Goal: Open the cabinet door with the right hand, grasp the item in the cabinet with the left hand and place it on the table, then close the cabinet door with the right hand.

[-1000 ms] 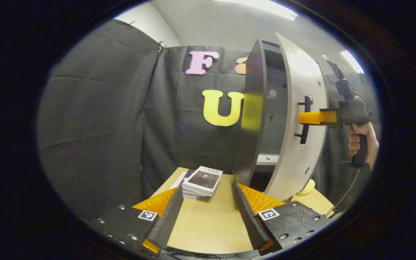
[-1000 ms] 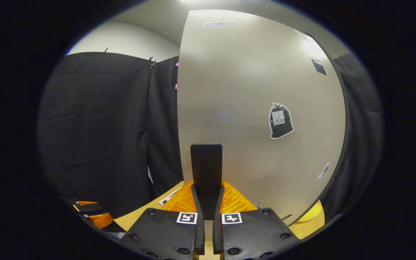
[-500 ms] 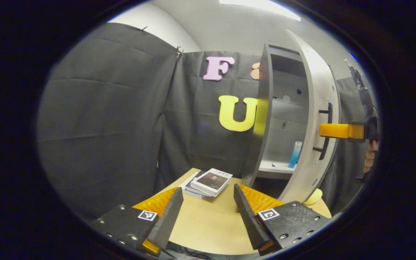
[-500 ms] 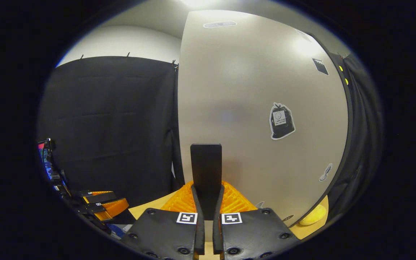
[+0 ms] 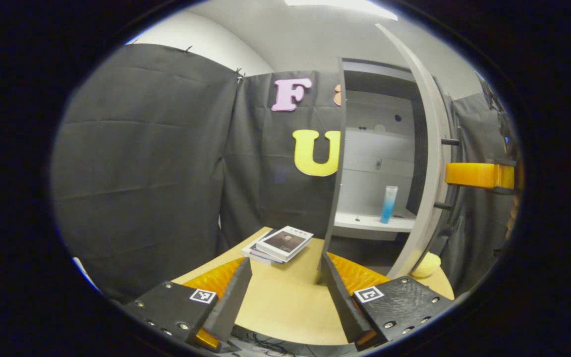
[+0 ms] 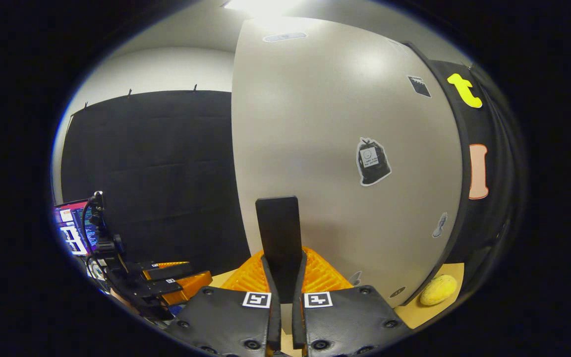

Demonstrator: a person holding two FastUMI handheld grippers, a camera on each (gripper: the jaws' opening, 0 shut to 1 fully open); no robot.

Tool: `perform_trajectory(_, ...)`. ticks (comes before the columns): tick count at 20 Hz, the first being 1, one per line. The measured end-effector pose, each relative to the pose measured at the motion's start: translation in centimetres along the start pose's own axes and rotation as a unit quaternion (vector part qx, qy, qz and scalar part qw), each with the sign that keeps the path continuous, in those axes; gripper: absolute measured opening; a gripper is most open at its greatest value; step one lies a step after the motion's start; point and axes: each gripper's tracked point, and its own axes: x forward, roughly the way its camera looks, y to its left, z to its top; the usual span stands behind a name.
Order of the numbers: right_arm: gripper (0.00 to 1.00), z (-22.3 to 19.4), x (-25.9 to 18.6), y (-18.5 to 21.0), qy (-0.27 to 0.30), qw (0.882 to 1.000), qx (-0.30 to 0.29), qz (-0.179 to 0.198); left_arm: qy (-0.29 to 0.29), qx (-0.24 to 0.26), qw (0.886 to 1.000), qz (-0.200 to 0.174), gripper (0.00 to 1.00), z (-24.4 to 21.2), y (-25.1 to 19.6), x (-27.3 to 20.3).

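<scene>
cabinet door (image 6: pixel 335 148) open, handle (image 6: pixel 279 233) clamped in right jaws; left jaws apart before blue bottle (image 5: pixel 388 204).

this is a staged recording booth inside a plain room, more a lab set than a home. black cloth (image 5: pixel 142 163) hangs as the walls, pinned along its top edge, with a bare white room wall (image 6: pixel 156 69) and ceiling strip lights (image 5: pixel 340 5) above it. a small light wooden desk (image 5: pixel 285 302) carries a stack of books (image 5: pixel 280 244) and a lone cabinet (image 5: pixel 379 148) with stickers on its door (image 6: pixel 345 148), set like a prop. off to one side a lit laptop screen (image 6: pixel 72 233) with cables sits beside the booth.
</scene>
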Motion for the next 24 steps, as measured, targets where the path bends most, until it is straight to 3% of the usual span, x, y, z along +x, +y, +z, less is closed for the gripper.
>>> perform_trajectory(3, 0.11, -0.1, -2.0, -0.4, -0.003, 1.0, 0.011, -0.018, -0.002, 0.012, 1.0, -0.022, 0.85, 0.6, -1.3, -0.4)
perform_trajectory(4, 0.07, -0.1, -2.7, -0.6, -0.005, 1.0, 0.012, -0.028, -0.002, 0.016, 0.999, -0.029, 0.85, 0.6, -1.6, -0.5)
perform_trajectory(5, 0.1, -0.4, -3.4, -0.8, -0.007, 0.999, 0.016, -0.039, -0.005, 0.022, 0.999, -0.037, 0.85, 0.9, -1.8, -0.7)
perform_trajectory(8, 0.1, -0.5, -4.7, -1.7, -0.004, 0.997, 0.025, -0.071, -0.013, 0.071, 0.996, -0.055, 0.85, 1.3, -1.8, -1.6)
perform_trajectory(10, 0.1, -0.5, -5.5, -2.4, -0.004, 0.996, 0.02, -0.088, -0.038, 0.09, 0.992, -0.086, 0.85, 2.1, -3.1, -2.4)
perform_trajectory(14, 0.1, -0.5, -7.3, -3.7, -0.01, 0.992, 0.025, -0.127, -0.042, 0.052, 0.989, -0.128, 0.85, 0.1, -4.6, -3.9)
perform_trajectory(23, 0.09, -0.5, -11.7, -8.2, -0.015, 0.974, 0.018, -0.223, -0.028, 0.037, 0.99, -0.136, 0.85, -0.7, -4.9, -4.4)
perform_trajectory(24, 0.05, -0.4, -12.0, -8.9, -0.017, 0.971, 0.013, -0.239, -0.024, 0.029, 0.99, -0.135, 0.85, -0.6, -5.1, -4.5)
